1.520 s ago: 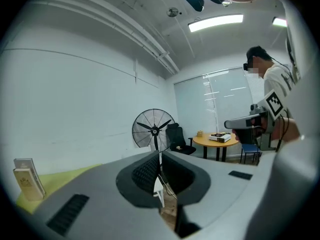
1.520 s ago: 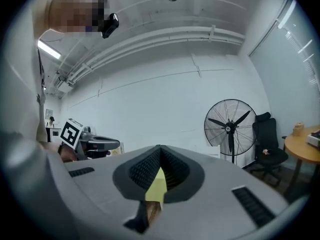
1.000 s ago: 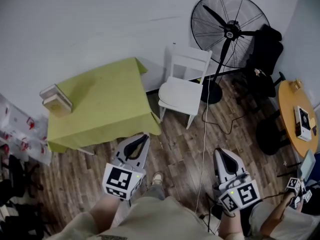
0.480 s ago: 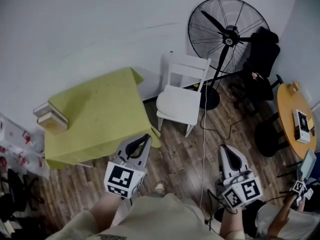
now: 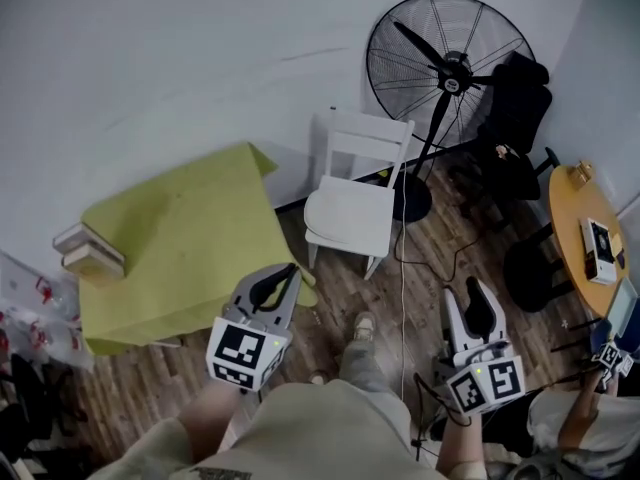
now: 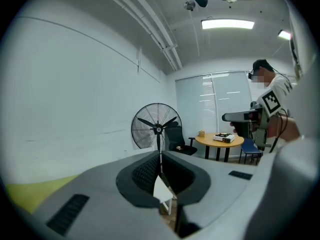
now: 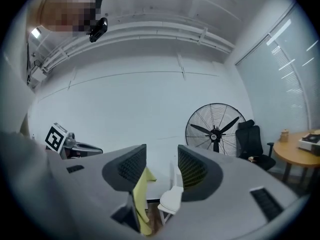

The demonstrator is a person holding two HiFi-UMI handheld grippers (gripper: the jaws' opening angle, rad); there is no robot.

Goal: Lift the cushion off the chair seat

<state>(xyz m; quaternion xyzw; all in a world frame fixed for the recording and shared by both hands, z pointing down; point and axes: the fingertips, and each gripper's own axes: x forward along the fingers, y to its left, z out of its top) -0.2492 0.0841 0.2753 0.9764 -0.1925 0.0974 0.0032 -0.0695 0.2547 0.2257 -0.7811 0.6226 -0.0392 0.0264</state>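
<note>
Close in front of us, our left gripper (image 5: 287,272) is shut and empty, while our right gripper (image 5: 466,290) is opening its jaws with nothing between them. Farther off, the cushion (image 5: 347,215) lies on the white chair (image 5: 366,134), between the green table (image 5: 180,228) and the fan (image 5: 452,58).
</note>
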